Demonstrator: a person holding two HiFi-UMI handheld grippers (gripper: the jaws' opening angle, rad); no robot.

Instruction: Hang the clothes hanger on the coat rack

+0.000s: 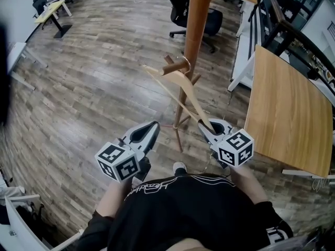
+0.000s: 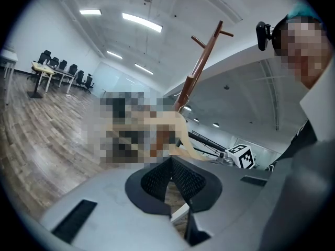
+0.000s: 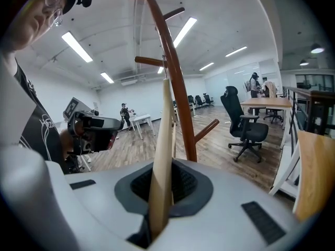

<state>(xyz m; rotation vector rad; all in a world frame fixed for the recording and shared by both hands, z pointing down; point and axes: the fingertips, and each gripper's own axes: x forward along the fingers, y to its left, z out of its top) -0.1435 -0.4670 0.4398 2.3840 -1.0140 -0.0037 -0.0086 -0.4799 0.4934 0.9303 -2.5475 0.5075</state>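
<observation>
Right hand-held gripper [image 1: 203, 123] clamps the wooden clothes hanger [image 1: 179, 81], which stretches toward eleven o'clock, hook at a coat rack [image 1: 197, 14] peg. Left hand-held gripper [image 1: 155, 125] is closed, empty.

Coat rack [image 1: 196, 25] and table [image 1: 282, 109] stand ahead-right; bare floor [image 1: 94, 88] lies left.

A: Left gripper view, status?
B: left gripper [image 2: 171, 163] at bottom centre, jaws together, pads meeting at the tips. Wood floor shows through the slot below them.
A: Rack in frame?
B: Yes. coat rack [image 2: 201, 64] pole runs from centre toward the upper right, pegs at its top. Pale clothes hanger [image 2: 181, 132] at centre, its left part can't be made out.
A: Anything else?
B: marker cube [image 2: 242, 156] lower right. desks [image 2: 44, 68] and office chairs [image 2: 78, 76] far left. ceiling lights [image 2: 141, 21] across the top.
</observation>
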